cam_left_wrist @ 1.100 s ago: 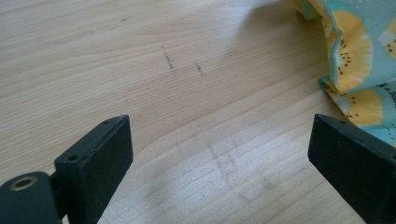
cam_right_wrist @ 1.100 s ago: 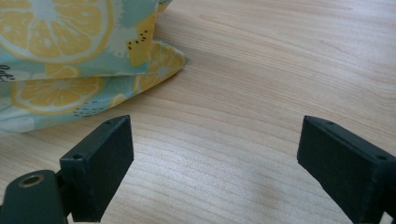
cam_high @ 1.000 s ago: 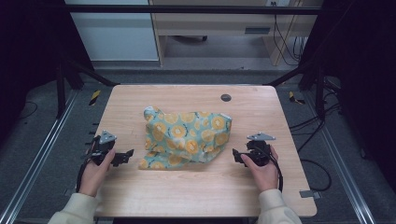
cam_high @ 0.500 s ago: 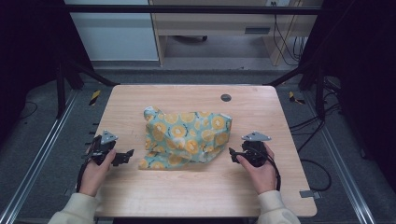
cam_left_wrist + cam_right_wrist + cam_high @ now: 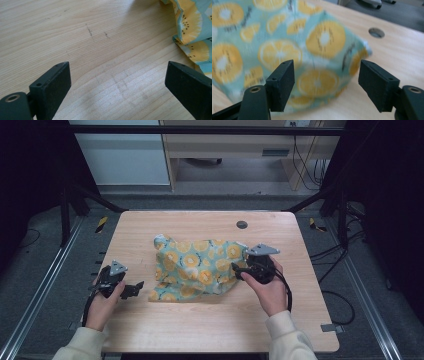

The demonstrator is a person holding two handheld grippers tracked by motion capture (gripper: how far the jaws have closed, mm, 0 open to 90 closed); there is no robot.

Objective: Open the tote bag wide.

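On the pale wooden table (image 5: 200,325) we see a crumpled turquoise cloth printed with orange slices (image 5: 200,265) lying mid-table. Our right gripper (image 5: 239,270), jaws spread, meets the cloth's right edge. Our left gripper (image 5: 135,289), jaws also spread, hovers near the left edge.

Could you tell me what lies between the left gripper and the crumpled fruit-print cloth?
Only bare wooden tabletop separates the left gripper from the crumpled teal, orange-slice-print cloth, seen in the high view.
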